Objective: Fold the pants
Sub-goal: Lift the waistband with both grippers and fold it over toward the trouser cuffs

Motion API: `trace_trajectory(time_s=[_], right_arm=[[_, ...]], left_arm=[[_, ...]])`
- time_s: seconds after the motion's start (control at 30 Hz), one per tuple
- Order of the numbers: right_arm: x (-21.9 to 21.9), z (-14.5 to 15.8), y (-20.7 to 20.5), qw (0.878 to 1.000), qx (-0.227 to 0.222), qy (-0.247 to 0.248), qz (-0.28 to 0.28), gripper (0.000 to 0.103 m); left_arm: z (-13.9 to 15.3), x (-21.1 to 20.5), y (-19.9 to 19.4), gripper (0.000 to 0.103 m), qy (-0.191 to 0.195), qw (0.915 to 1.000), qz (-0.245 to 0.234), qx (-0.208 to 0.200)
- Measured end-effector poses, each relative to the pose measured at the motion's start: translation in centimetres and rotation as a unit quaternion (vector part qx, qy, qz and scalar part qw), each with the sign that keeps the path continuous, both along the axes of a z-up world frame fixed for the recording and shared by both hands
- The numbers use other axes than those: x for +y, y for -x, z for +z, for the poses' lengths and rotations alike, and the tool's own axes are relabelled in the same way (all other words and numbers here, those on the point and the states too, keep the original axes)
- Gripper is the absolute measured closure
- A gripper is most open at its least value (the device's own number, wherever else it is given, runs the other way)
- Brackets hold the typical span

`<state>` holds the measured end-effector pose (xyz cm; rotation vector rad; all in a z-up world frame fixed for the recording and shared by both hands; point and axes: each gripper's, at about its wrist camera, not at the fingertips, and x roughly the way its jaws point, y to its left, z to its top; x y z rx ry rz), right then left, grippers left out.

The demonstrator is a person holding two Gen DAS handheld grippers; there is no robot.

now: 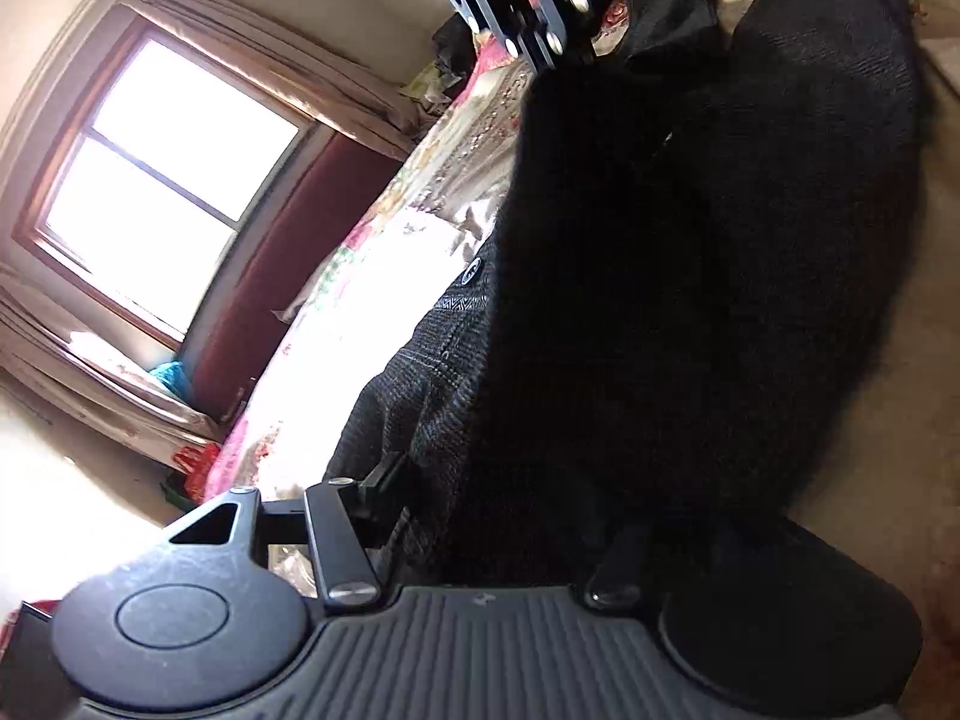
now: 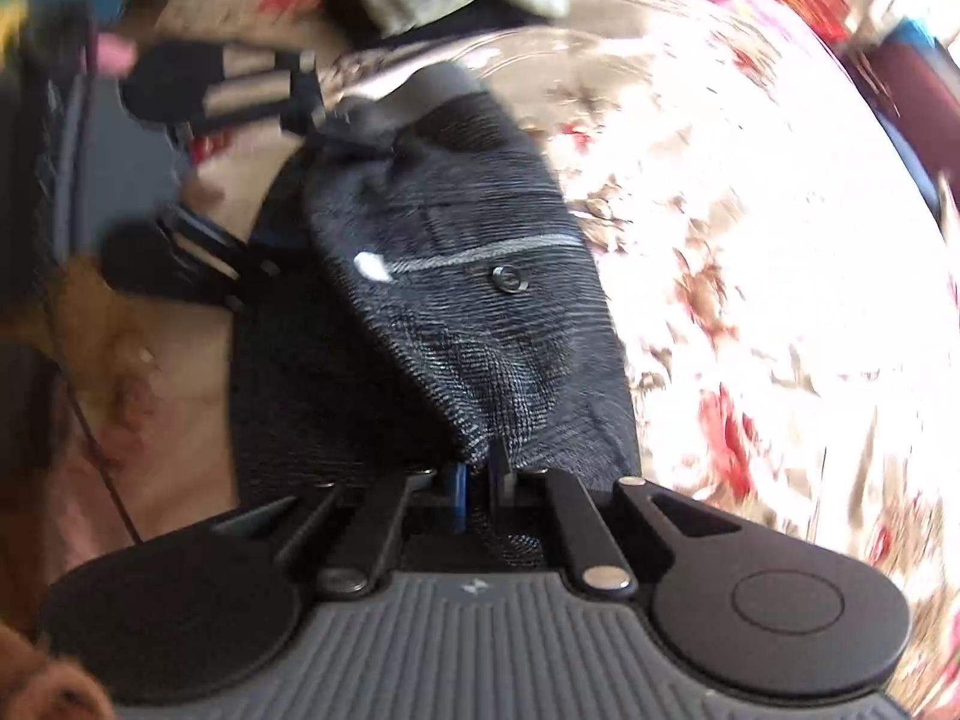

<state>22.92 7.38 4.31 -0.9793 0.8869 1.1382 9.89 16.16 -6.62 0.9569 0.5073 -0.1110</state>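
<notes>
- On floral bedding, right gripper pinches dark herringbone pants; button lettering unreadable.
- Left gripper buried in fabric; grip unclear.

left tool fingertips buried under pants, bedspread motion-blurred

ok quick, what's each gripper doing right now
Left gripper: shut on the pants.
Right gripper: shut on the pants.
</notes>
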Motion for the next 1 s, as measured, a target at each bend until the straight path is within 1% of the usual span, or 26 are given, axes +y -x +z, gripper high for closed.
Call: trace_trajectory(time_s=[0.07,0.1,0.13,0.17,0.2,0.27,0.33,0.4,0.47,0.5,0.53,0.57,0.6,0.63,0.67,0.7,0.77,0.8,0.87,0.93,0.97,1.0], right_arm=[[-0.6,1.4,-0.1,0.999,0.027,-0.008,-0.031,0.097],[-0.9,1.8,0.2,0.999,0.033,-0.007,-0.037,0.097],[-1.1,2.1,0.5,0.999,0.037,-0.006,-0.039,0.097],[-1.2,2.3,1.3,0.999,0.039,-0.004,-0.036,0.097],[-1.1,2.3,1.7,0.999,0.043,-0.005,-0.034,0.097],[-0.7,2.5,3.1,0.997,0.061,-0.012,-0.037,0.097],[-0.6,2.9,4.0,0.995,0.082,-0.031,-0.050,0.097],[-0.3,3.0,4.3,0.991,0.106,-0.049,-0.067,0.097],[0.4,2.4,4.4,0.986,0.127,-0.064,-0.090,0.097],[0.8,1.7,4.9,0.985,0.127,-0.066,-0.099,0.096],[1.3,0.9,5.2,0.985,0.125,-0.061,-0.105,0.095],[1.7,-0.4,5.6,0.984,0.124,-0.053,-0.114,0.094],[1.9,-1.5,6.0,0.983,0.129,-0.048,-0.121,0.093],[2.0,-2.8,6.4,0.981,0.136,-0.040,-0.132,0.089],[2.1,-4.0,6.8,0.980,0.143,-0.025,-0.138,0.089],[2.0,-5.0,7.1,0.979,0.145,-0.016,-0.139,0.089],[1.6,-5.6,7.9,0.982,0.130,-0.019,-0.134,0.087],[1.4,-5.5,8.1,0.982,0.124,-0.025,-0.137,0.087],[1.1,-5.0,7.9,0.980,0.129,-0.043,-0.146,0.083],[1.0,-4.2,7.7,0.978,0.132,-0.057,-0.152,0.082],[0.9,-3.9,7.7,0.978,0.132,-0.059,-0.149,0.082],[0.8,-3.3,7.7,0.979,0.126,-0.062,-0.144,0.082]], left_arm=[[-0.5,-0.2,-1.5,0.035,-0.014,0.9994,0.026,-0.020],[-0.3,0.2,-2.2,0.041,-0.010,0.9992,0.035,-0.018],[0.3,0.7,-2.8,0.043,-0.003,0.9992,0.038,-0.014],[0.6,1.3,-3.1,0.049,-0.007,0.9990,0.041,-0.017],[1.0,1.9,-3.3,0.057,-0.024,0.9983,0.045,-0.026],[1.4,3.2,-3.7,0.064,-0.054,0.9966,0.050,-0.036],[2.1,4.8,-4.3,0.064,-0.069,0.9958,0.049,-0.036],[2.5,6.3,-5.5,0.064,-0.070,0.9953,0.051,-0.044],[2.6,7.1,-6.5,0.064,-0.064,0.9946,0.057,-0.059],[2.1,7.6,-7.2,0.063,-0.068,0.9932,0.063,-0.072],[1.3,7.9,-7.6,0.063,-0.081,0.9914,0.067,-0.078],[0.0,8.2,-7.8,0.062,-0.114,0.9875,0.069,-0.085],[-1.6,8.2,-7.5,0.059,-0.159,0.9814,0.068,-0.083],[-2.4,8.6,-7.3,0.054,-0.180,0.9785,0.070,-0.073],[-3.1,9.2,-6.7,0.046,-0.188,0.9779,0.071,-0.057],[-3.3,9.7,-6.0,0.046,-0.185,0.9787,0.075,-0.047],[-2.9,10.5,-4.5,0.043,-0.181,0.9786,0.094,-0.029],[-2.7,10.8,-3.7,0.041,-0.183,0.9766,0.111,-0.023],[-2.2,11.1,-2.6,0.040,-0.179,0.9730,0.145,-0.010],[-1.1,11.2,-2.1,0.040,-0.152,0.9712,0.184,0.003],[-0.6,11.0,-1.8,0.040,-0.132,0.9714,0.197,0.008],[-0.2,10.3,-1.3,0.040,-0.115,0.9730,0.200,0.010]])
